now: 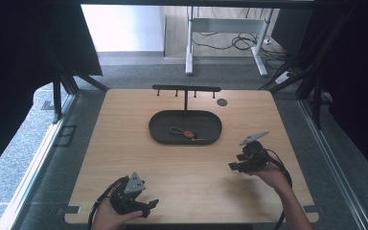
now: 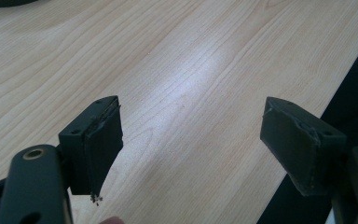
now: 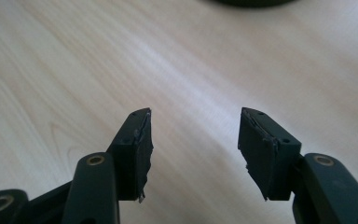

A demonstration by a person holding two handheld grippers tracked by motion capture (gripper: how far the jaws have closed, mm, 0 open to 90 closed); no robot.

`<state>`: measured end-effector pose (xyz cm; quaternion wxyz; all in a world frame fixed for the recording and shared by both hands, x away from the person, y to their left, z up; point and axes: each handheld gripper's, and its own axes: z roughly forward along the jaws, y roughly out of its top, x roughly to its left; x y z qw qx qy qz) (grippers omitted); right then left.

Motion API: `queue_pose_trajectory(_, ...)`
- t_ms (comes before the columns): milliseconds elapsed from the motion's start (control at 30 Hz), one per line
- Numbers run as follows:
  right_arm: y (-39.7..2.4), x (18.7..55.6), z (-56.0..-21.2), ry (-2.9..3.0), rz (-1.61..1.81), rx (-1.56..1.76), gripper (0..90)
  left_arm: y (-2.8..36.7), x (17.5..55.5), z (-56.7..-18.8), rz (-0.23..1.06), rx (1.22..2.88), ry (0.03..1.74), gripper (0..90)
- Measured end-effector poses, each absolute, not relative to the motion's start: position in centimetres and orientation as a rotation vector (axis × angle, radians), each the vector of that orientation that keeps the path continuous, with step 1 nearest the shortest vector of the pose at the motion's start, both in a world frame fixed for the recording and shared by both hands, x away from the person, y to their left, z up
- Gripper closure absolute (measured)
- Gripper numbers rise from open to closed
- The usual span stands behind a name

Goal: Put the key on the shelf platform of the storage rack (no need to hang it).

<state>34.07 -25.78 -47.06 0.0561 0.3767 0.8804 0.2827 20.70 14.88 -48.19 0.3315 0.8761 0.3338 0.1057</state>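
High view: two tools, left tool [image 1: 149, 205], right tool [image 1: 234, 166]; one tray [image 1: 163, 129], one keychain [image 1: 186, 133].

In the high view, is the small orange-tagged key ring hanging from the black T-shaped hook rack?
No, the small orange-tagged key ring lies inside the dark oval tray, while the black T-shaped hook rack behind it holds nothing.

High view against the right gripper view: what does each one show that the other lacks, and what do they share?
The high view alone takes in the dark oval tray with a small keyring lying in it, the T-shaped hook rack behind it, the left gripper near the table's front edge, and both hands. The right gripper view alone gives a close look between the right gripper pads: they stand apart with nothing between them. Both show the light wooden table and that gripper.
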Motion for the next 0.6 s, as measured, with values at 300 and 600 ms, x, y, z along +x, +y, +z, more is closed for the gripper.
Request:
queue_pose_trajectory(300, -27.7, 31.5, -50.6, 2.593, 0.912, 1.262, 42.5, 15.2, 20.5, -47.9, 0.303, 2.280, 0.886, 21.4)
queue_pose_trajectory(600, -28.4, 31.7, -50.7, 2.508, 0.915, 1.278, 38.6, 15.3, 20.6, -47.8, 0.309, 2.260, 0.911, 21.4)
